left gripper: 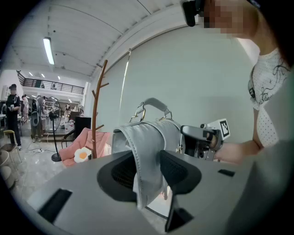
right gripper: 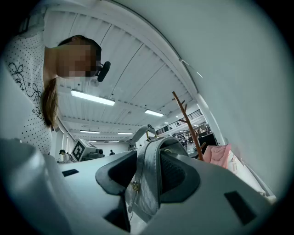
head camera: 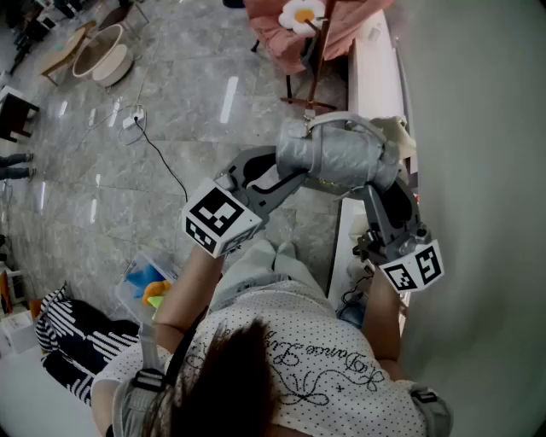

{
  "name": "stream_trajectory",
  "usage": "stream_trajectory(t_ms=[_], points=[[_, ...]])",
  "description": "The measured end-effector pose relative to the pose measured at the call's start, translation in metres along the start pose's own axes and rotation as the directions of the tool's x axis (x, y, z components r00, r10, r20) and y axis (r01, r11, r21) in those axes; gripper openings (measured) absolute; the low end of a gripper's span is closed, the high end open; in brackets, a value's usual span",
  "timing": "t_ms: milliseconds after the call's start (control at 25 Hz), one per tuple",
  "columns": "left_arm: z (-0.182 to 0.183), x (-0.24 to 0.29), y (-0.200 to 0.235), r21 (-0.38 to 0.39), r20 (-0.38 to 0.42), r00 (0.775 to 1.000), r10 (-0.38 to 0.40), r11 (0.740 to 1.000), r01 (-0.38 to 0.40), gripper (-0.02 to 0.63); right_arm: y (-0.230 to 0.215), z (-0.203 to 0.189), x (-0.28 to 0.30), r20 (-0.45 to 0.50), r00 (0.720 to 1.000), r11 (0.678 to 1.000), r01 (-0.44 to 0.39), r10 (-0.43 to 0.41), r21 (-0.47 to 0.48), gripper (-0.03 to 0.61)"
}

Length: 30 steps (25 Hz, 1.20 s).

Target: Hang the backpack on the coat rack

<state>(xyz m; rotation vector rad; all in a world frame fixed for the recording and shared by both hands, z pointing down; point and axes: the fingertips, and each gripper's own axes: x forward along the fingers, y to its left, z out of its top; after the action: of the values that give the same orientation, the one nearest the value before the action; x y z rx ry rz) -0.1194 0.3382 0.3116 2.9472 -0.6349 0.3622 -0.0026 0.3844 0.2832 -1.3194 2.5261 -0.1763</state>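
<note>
Tiled floor (head camera: 196, 94) below, pale wall (head camera: 486, 128) at right. Grey backpack (head camera: 341, 158) aloft between both claws, near the rack (head camera: 317, 60) but not yet hung. On one side, left gripper (head camera: 277, 175) clamped on a strap (left gripper: 144, 165); on the other, right gripper (head camera: 380, 192) clamped on a folded edge.

Risks, as judged:
- Slips from a clamp if the smooth strap slides through the pads (left gripper: 177, 170) under the bag's weight.
- Misses a peg if the handle (left gripper: 155, 103) lies slack on approach.
- Tips the slender rack if shoved sideways.
- Snags the pink cloth (head camera: 281, 26) beside the rack.

Differences between views:
- Head view: gives the layout from above, with both grippers, the bag between them and the rack's pole, but hides pad contact.
- Left gripper view: shows the strap pinched between the pads, the handle upright on its rings, the rack at full height with its pegs, and the right gripper beyond the bag.
- Right gripper view: shows a metal stud (right gripper: 133, 186) on the gripped edge, only the upper rack branches, and the ceiling lights (right gripper: 92, 97).
</note>
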Motion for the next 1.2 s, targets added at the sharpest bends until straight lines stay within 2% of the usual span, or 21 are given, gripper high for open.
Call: stream_trajectory(t_ms=[520,840,1040,1200], points=[[0.008,-0.005,-0.003,0.014,0.018,1.0,-0.008,1.0,0.007,0.153,0.004,0.006,0.0,-0.003,1.0,1.0,0.02,-0.02,-0.002,0.164],[0.01,0.013,0.002,0.034,0.025,0.999,-0.024,0.999,0.024,0.153,-0.011,0.007,-0.001,0.017,0.999,0.999,0.039,-0.038,-0.017,0.166],[0.012,0.036,0.026,0.029,0.036,0.998,-0.049,0.998,0.048,0.153,-0.038,0.005,0.017,0.017,0.998,0.998,0.065,-0.064,-0.023,0.166],[0.021,0.061,0.067,0.032,0.037,0.996,-0.075,0.997,0.074,0.153,-0.068,0.006,0.051,0.021,0.996,0.995,0.093,-0.092,-0.026,0.166]])
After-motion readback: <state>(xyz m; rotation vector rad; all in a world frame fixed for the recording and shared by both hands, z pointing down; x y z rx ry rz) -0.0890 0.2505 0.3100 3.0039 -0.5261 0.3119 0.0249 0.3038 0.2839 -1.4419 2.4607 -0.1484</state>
